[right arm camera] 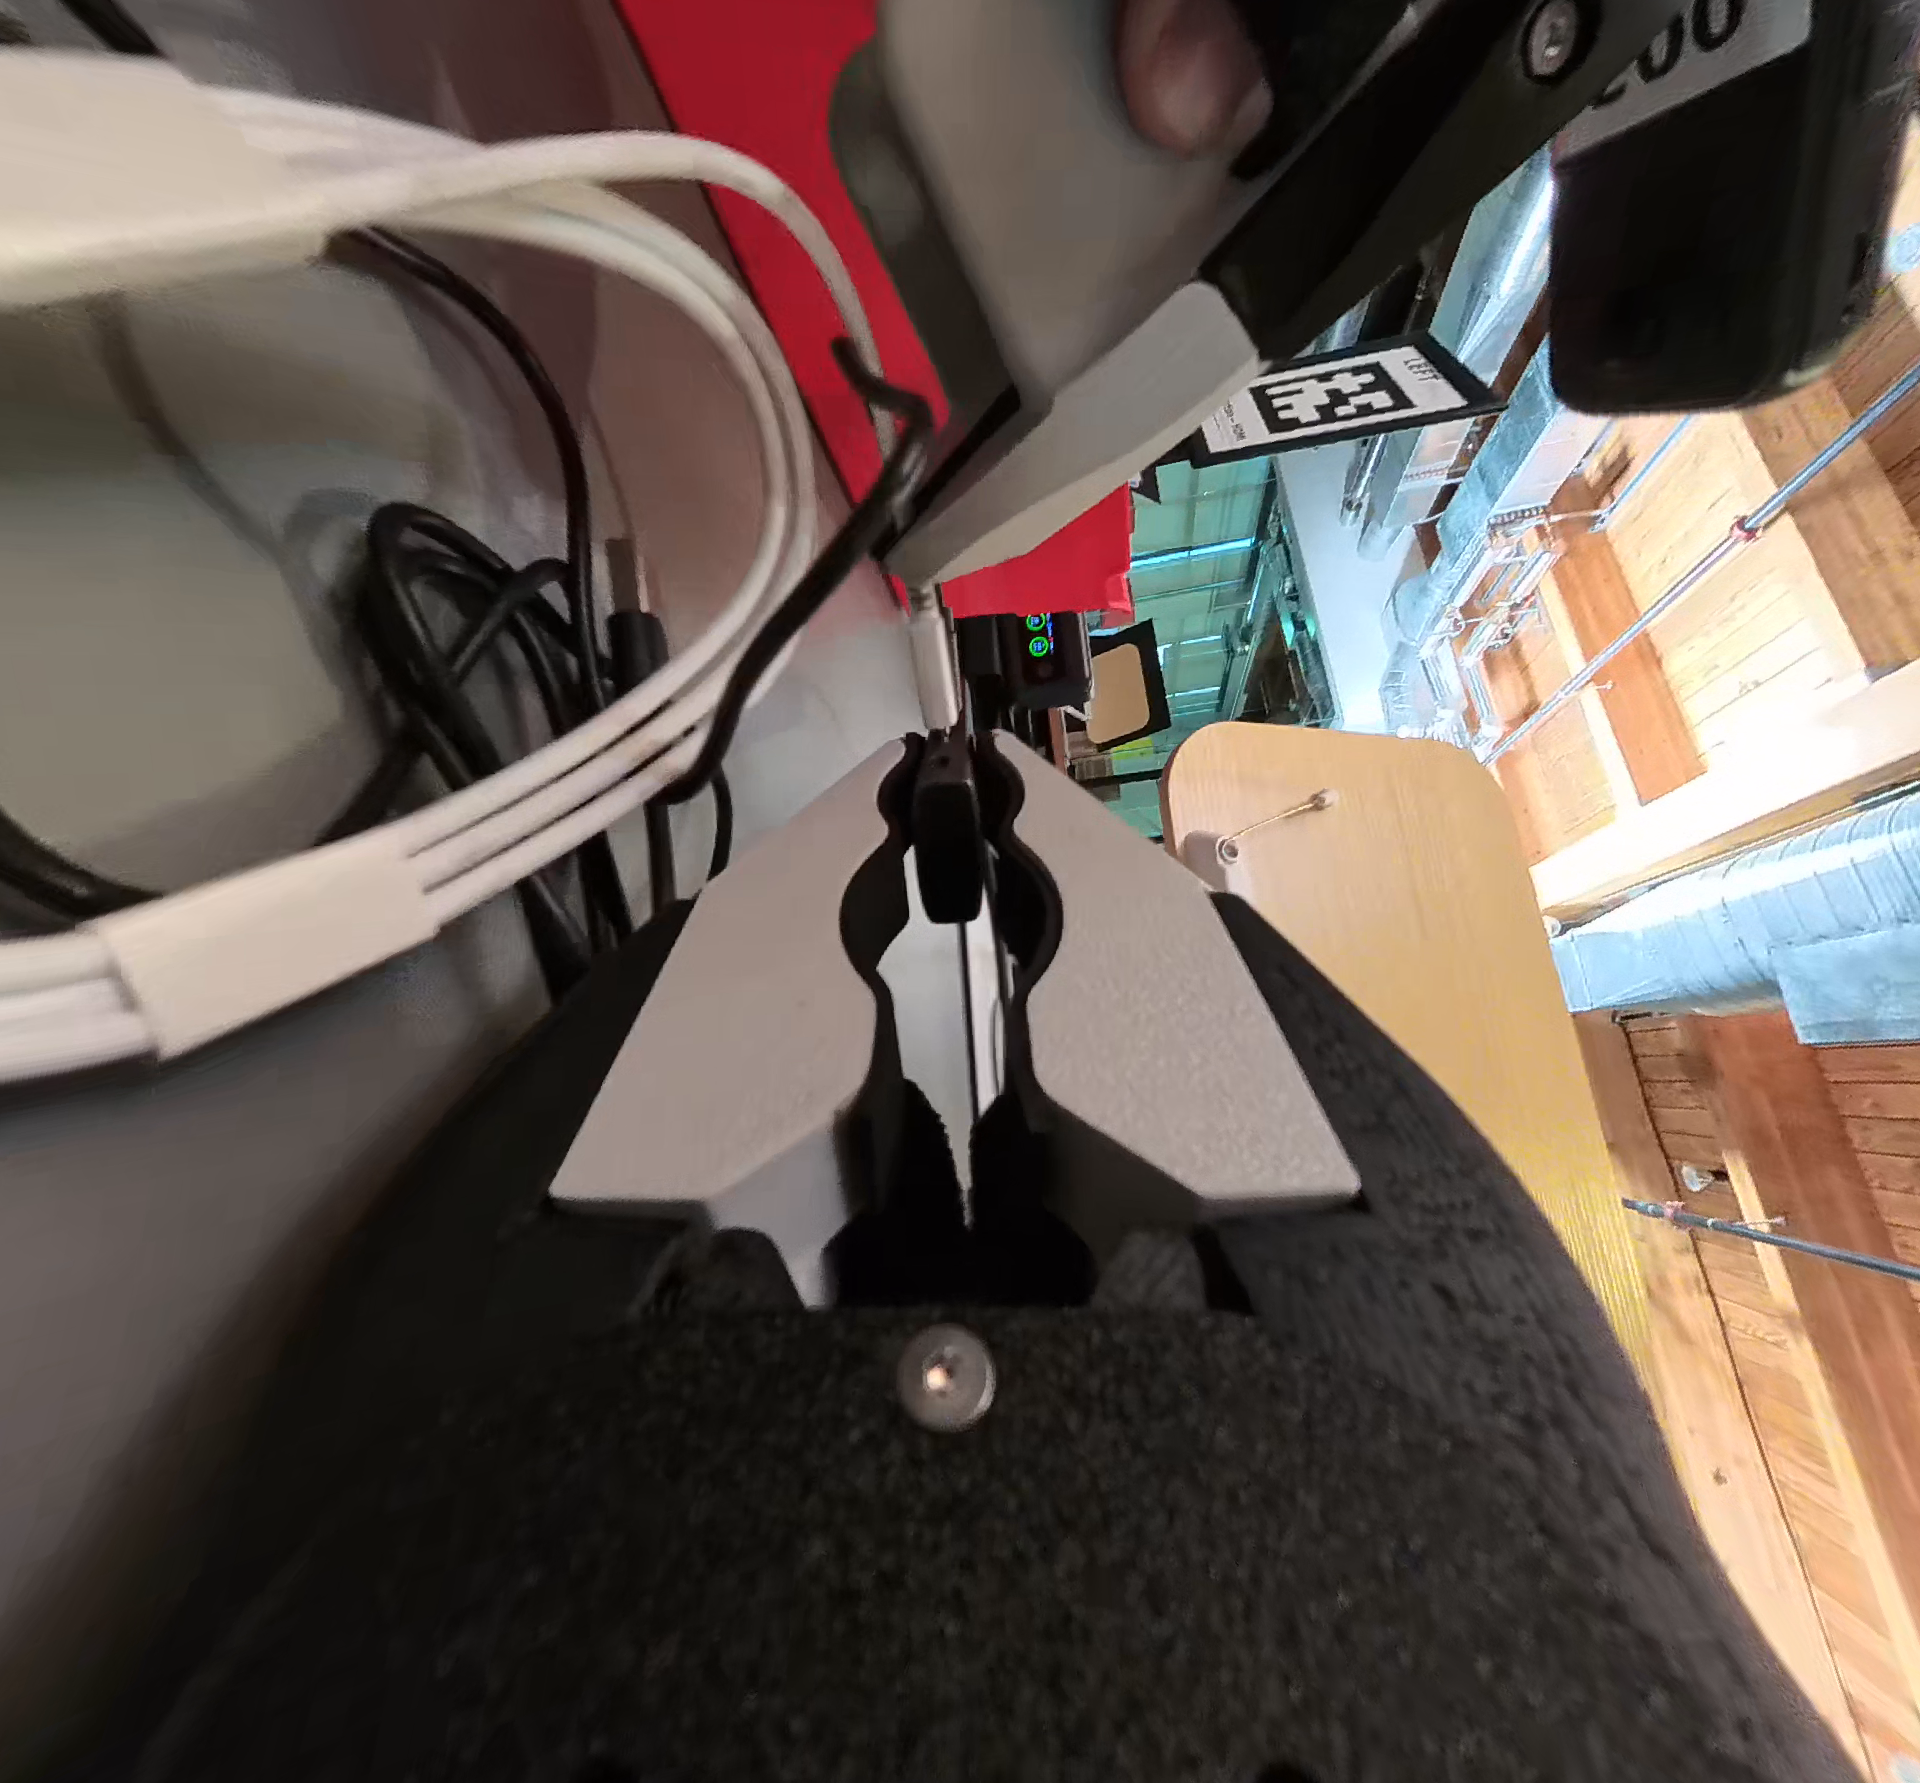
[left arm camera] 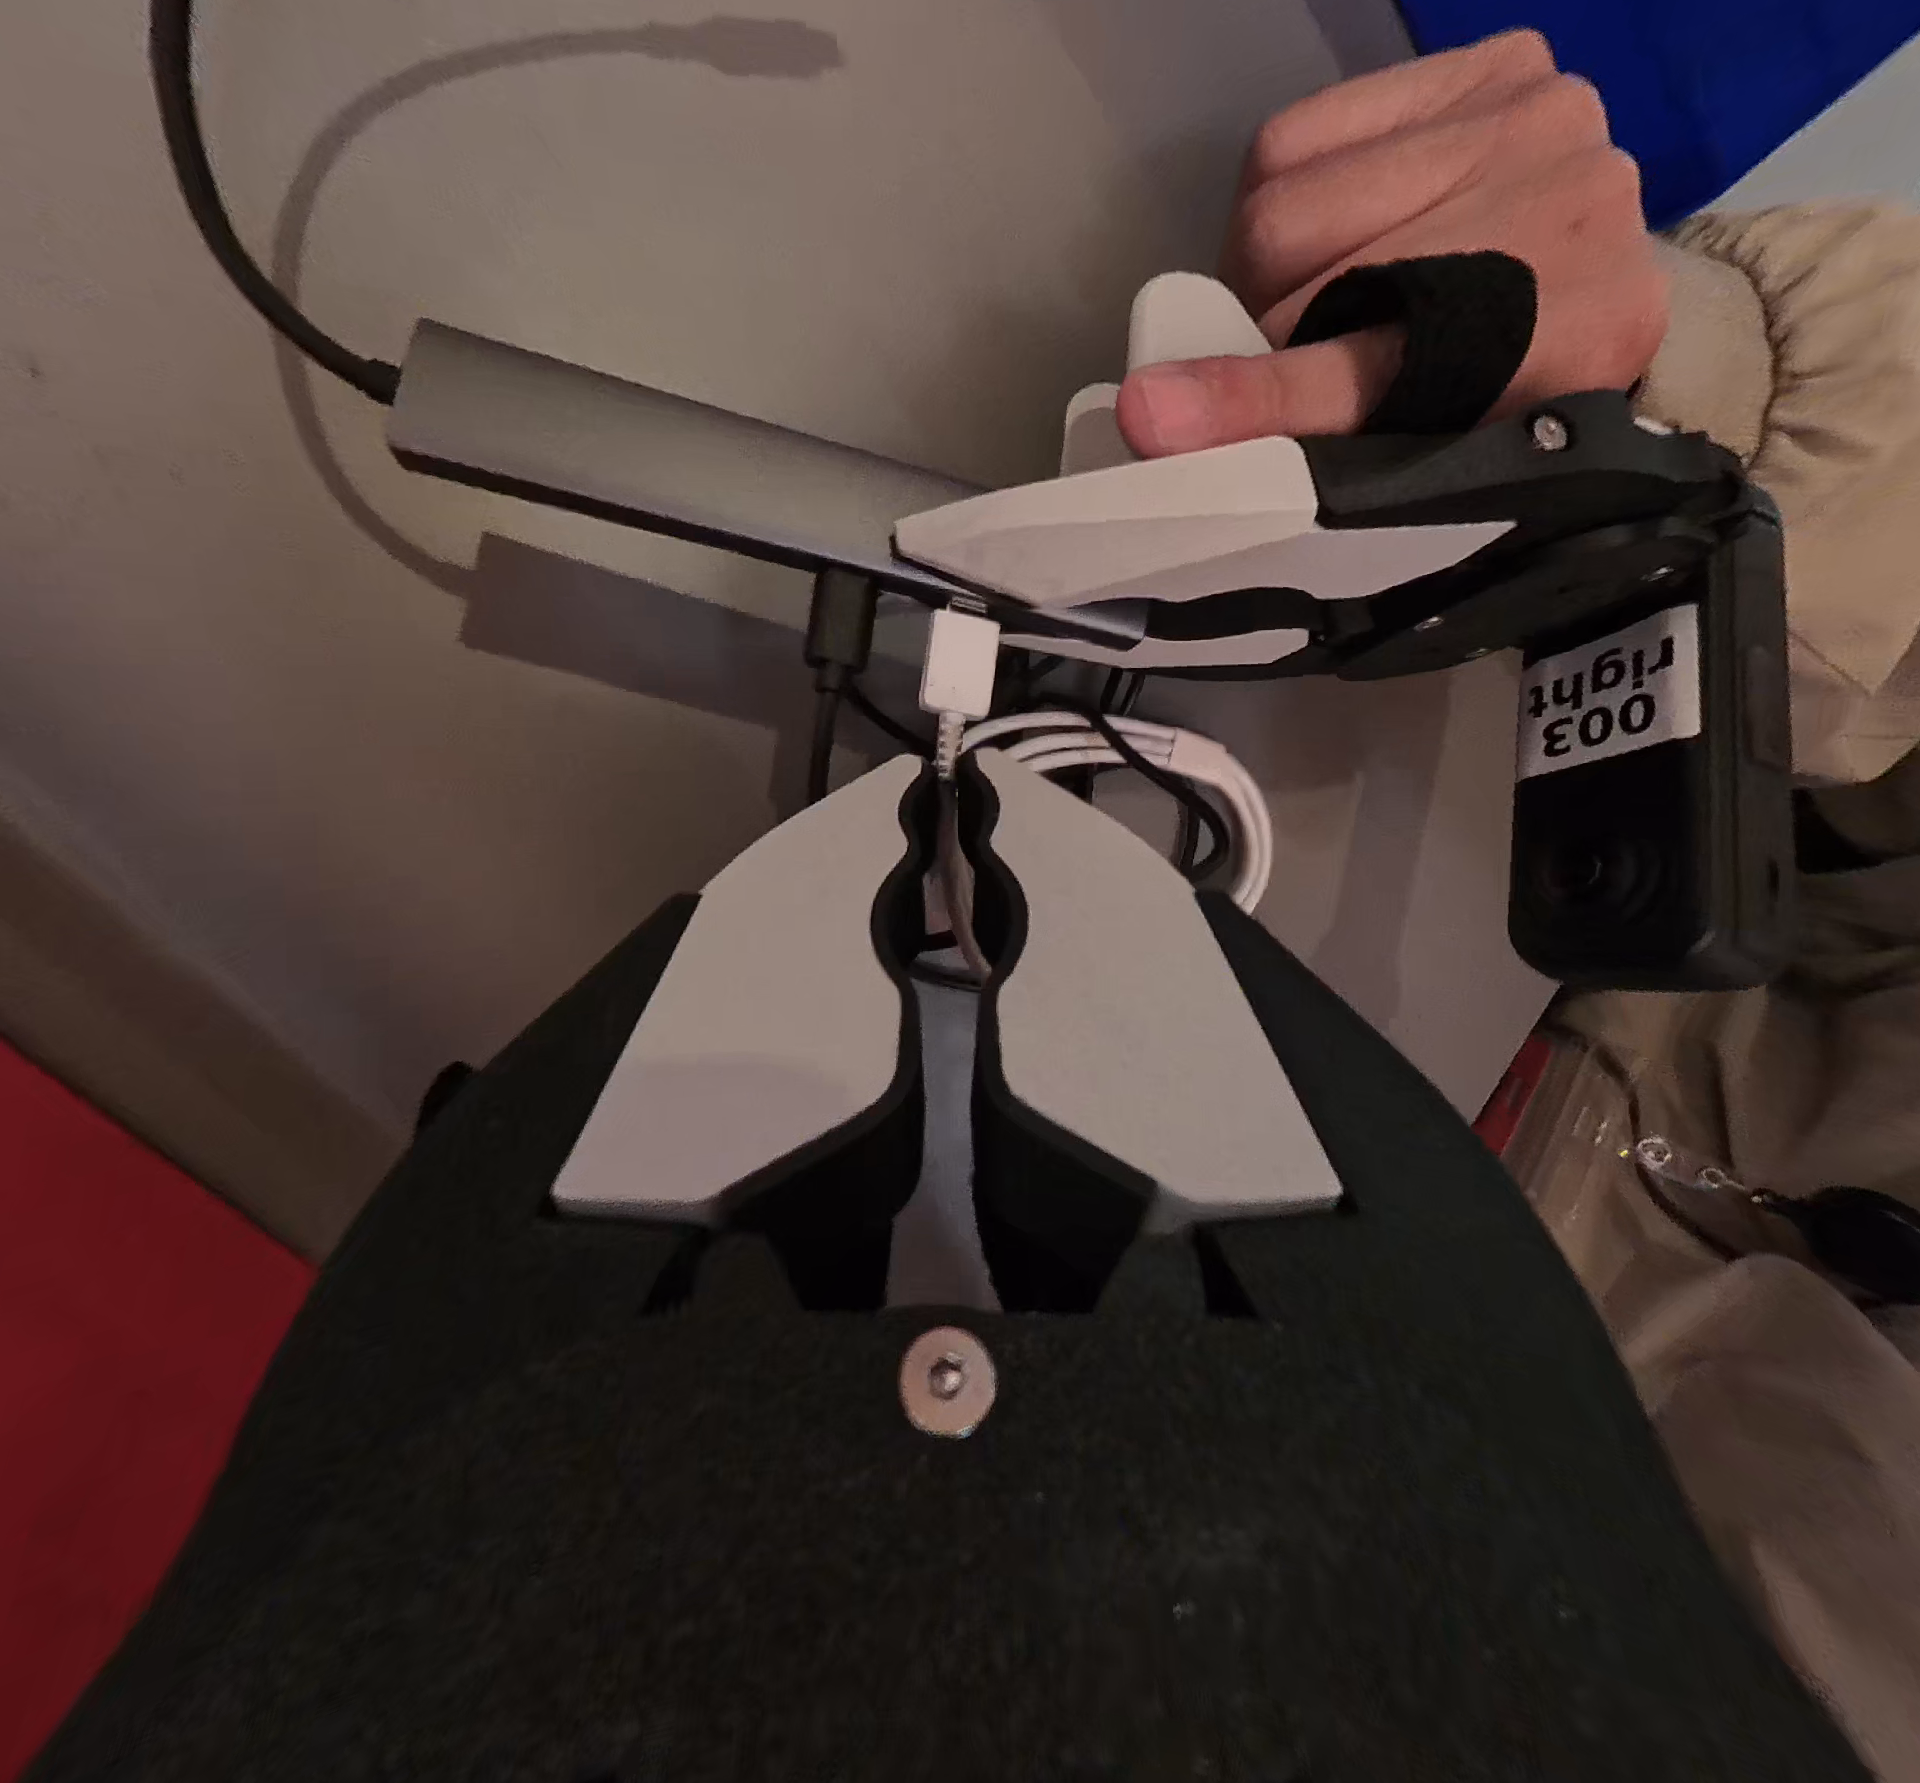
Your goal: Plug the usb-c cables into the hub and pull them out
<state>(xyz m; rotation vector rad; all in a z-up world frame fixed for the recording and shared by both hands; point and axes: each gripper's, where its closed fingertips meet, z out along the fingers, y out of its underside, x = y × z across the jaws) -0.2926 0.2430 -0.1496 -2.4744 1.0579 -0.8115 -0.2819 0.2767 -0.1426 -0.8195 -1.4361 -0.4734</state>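
Note:
The grey hub [left arm camera: 644, 455] is held above the table by my right gripper [left arm camera: 997, 590], which is shut on its near end. A black USB-C plug [left arm camera: 842, 616] and a white USB-C plug [left arm camera: 961, 663] sit in ports on the hub's lower edge; a sliver of the white plug's metal tip shows. My left gripper [left arm camera: 943, 777] is shut on the white cable [left arm camera: 945, 746] just below its plug. In the right wrist view my right gripper [right arm camera: 948, 767] clamps the hub [right arm camera: 948, 860] edge-on, with the white plug [right arm camera: 932, 663] and left gripper [right arm camera: 914, 580] beyond.
The hub's own black cord [left arm camera: 197, 175] loops up to the left. A coiled white cable bundle [right arm camera: 520, 362] and tangled black cables [right arm camera: 488, 611] lie on the grey table [left arm camera: 623, 175]. A person's hand [left arm camera: 1434, 206] holds the right gripper. A wooden board [right arm camera: 1351, 850] stands right. My two grippers' fingertips are within a few centimetres of each other.

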